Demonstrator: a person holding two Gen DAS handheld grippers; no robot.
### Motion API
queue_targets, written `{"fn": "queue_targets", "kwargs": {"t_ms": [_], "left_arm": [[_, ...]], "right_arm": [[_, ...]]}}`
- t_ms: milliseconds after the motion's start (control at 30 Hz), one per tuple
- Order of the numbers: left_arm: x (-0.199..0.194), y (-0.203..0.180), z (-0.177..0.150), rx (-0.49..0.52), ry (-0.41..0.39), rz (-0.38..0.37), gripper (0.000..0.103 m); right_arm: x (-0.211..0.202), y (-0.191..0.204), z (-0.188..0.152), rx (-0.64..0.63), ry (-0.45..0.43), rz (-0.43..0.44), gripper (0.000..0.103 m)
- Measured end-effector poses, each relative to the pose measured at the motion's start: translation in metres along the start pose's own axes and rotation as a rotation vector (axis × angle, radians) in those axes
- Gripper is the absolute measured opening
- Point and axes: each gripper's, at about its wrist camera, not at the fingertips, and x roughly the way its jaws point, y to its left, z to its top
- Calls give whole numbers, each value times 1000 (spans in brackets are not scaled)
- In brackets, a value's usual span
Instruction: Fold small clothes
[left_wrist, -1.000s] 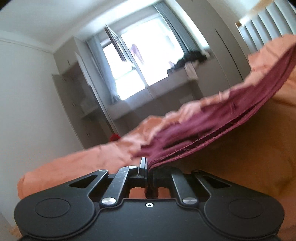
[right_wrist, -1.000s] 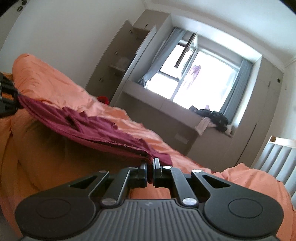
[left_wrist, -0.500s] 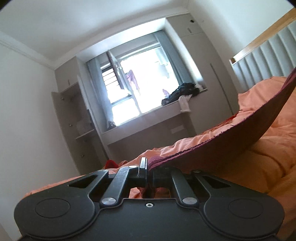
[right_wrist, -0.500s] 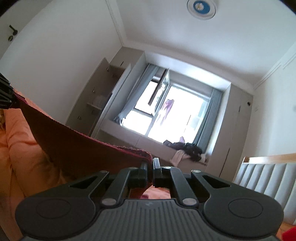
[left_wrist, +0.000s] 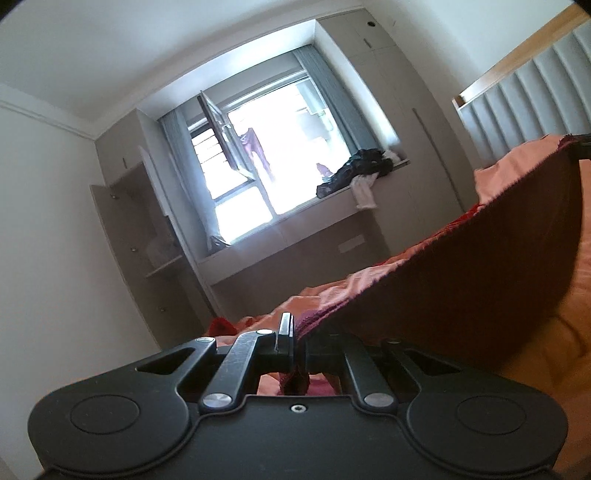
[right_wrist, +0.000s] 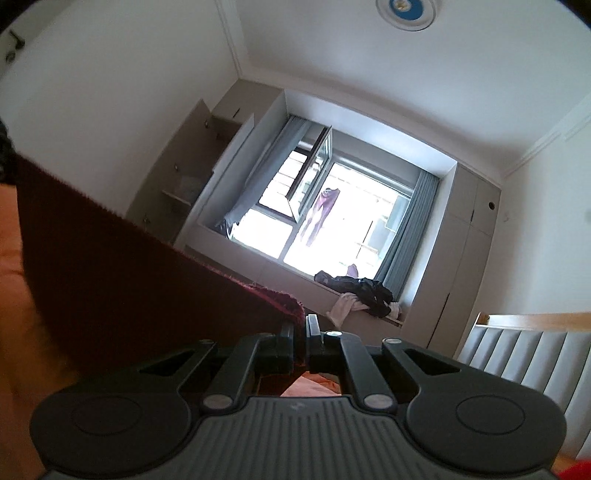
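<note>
A dark red garment (left_wrist: 461, 280) hangs stretched in the air between my two grippers, above an orange bed cover (left_wrist: 546, 332). My left gripper (left_wrist: 295, 334) is shut on one corner of it. My right gripper (right_wrist: 301, 332) is shut on the other corner; the cloth (right_wrist: 129, 273) runs off to the left in the right wrist view. The right gripper's tip also shows at the far right edge of the left wrist view (left_wrist: 581, 147). The garment's lower part is hidden behind the gripper bodies.
A padded grey headboard (left_wrist: 524, 96) stands at the right. A bright window (left_wrist: 273, 162) with a sill holding dark clothes (left_wrist: 354, 173) is ahead. Open cupboard shelves (left_wrist: 147, 236) stand left of it. A red item (left_wrist: 219, 326) lies on the bed.
Both grippers have lifted the garment off the bed and tilted upward; the cloth has gone from crumpled on the cover to hanging taut between them. The views now show ceiling and window.
</note>
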Motion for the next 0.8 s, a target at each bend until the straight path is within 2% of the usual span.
{"fn": "queue_targets", "kwargs": {"t_ms": [200, 367, 600, 800], "left_arm": [[92, -4, 19, 21, 45, 18, 6], [180, 2, 22, 2, 144, -11, 6], [289, 6, -7, -63, 310, -56, 7], [343, 11, -43, -131, 408, -97, 7]], "right_arm": [[100, 9, -11, -39, 63, -1, 6], [181, 21, -29, -53, 133, 14, 6], [271, 43, -72, -19, 264, 76, 6], [312, 68, -102, -71, 332, 113, 6]]}}
